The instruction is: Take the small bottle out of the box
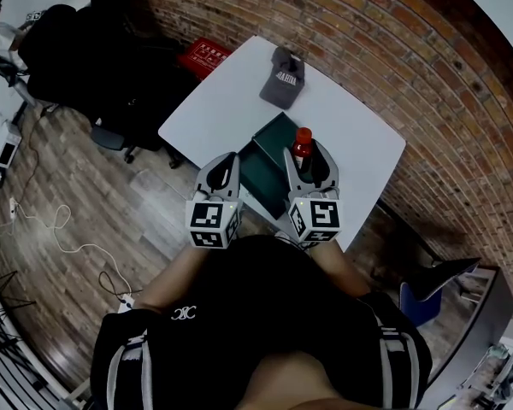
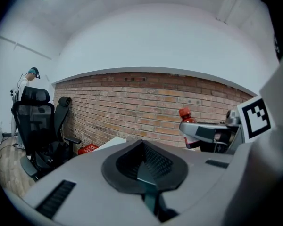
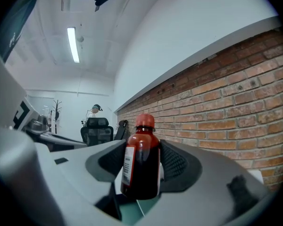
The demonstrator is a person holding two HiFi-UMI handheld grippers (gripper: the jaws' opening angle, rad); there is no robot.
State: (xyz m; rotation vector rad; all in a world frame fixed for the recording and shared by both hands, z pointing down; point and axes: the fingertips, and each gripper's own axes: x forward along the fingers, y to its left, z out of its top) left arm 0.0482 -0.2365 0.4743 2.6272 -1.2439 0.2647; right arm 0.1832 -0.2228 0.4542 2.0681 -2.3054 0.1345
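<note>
Both claws point forward, side by side in front of the torso, over the worktop's near edge. Left claw closed, pad tips meeting, nothing gripped. Right claw clamps the small bottle by its body, upright, red cap up, over the green box. Grey cap lies farther back.

Grey left gripper and right gripper with black-and-white square-marker cubes; black top, white-striped sleeves.
</note>
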